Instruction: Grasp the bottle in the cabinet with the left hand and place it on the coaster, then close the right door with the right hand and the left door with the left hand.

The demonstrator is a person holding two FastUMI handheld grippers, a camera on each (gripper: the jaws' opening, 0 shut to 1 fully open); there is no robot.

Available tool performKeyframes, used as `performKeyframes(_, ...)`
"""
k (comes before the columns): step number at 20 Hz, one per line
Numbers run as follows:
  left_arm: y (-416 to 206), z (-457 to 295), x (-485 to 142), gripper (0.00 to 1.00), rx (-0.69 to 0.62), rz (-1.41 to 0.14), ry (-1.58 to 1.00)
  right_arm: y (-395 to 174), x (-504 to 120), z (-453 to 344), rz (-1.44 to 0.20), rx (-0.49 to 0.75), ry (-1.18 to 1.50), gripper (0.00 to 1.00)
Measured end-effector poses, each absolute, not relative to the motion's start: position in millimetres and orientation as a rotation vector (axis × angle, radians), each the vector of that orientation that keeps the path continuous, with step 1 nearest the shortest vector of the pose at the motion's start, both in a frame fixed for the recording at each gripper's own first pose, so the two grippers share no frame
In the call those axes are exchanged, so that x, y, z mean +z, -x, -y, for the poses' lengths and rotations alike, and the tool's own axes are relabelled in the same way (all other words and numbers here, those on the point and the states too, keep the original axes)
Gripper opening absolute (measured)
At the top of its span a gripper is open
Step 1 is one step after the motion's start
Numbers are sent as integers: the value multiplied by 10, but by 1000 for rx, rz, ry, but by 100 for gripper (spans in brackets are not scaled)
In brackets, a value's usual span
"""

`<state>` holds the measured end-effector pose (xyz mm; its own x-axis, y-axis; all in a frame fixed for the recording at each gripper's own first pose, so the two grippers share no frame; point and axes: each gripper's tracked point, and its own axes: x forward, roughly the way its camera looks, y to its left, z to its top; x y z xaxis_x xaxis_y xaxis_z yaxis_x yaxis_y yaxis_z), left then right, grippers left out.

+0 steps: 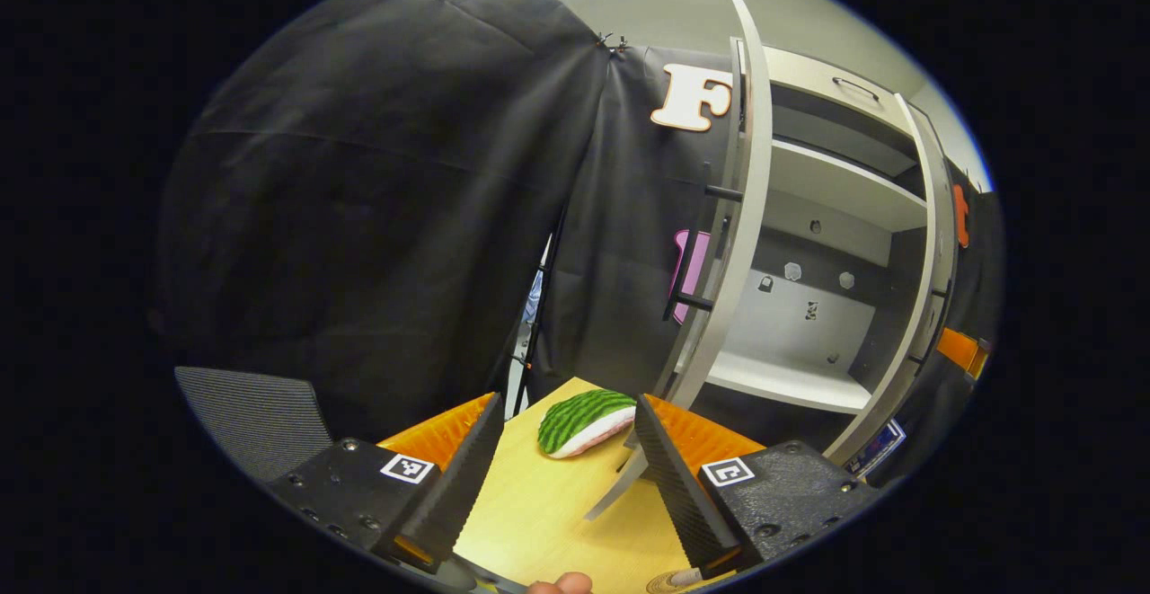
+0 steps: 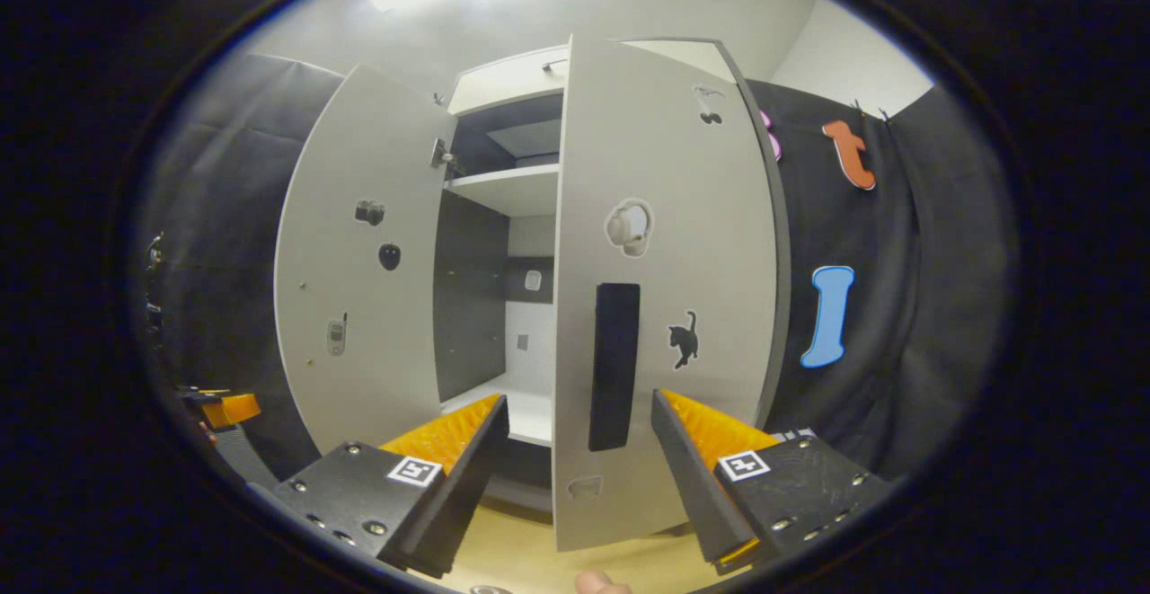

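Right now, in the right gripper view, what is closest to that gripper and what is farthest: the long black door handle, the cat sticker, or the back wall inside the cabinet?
1. Black door handle: just ahead of the right gripper, low on the door.
2. Cat sticker: same door, a little higher and to the right.
3. Cabinet back wall: deep inside, left of the door's edge.

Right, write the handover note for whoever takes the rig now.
Left gripper: open, empty, over the table near a watermelon-slice toy.
Right gripper: open, empty, facing the right door by its black handle.
Both doors are open, including the left door.
Lower shelf is bare, so the bottle seems already out; verify it is on the coaster.
Left to do: close right door, then left door.
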<state>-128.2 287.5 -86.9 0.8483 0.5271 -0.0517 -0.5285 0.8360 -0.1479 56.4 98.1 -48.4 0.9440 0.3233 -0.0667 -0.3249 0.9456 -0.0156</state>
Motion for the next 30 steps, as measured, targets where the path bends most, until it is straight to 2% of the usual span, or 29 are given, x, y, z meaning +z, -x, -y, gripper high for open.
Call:
performKeyframes(1,1283,-2875,-883,93,559,-10,161,-571,-490,-971,-64,329,27,93)
performKeyframes(26,1132,-2736,-937,93,517,-28,153,-503,-619,-753,-86,307,44,93)
performKeyframes(27,1119,-2732,-941,93,515,-29,153,-508,-622,-740,-87,304,44,96)
performKeyframes(28,1108,-2730,-942,93,512,-31,153,-511,-619,-724,-87,301,44,93)
performKeyframes(30,1075,-2737,-951,93,510,-37,151,-517,-623,-696,-86,294,43,96)
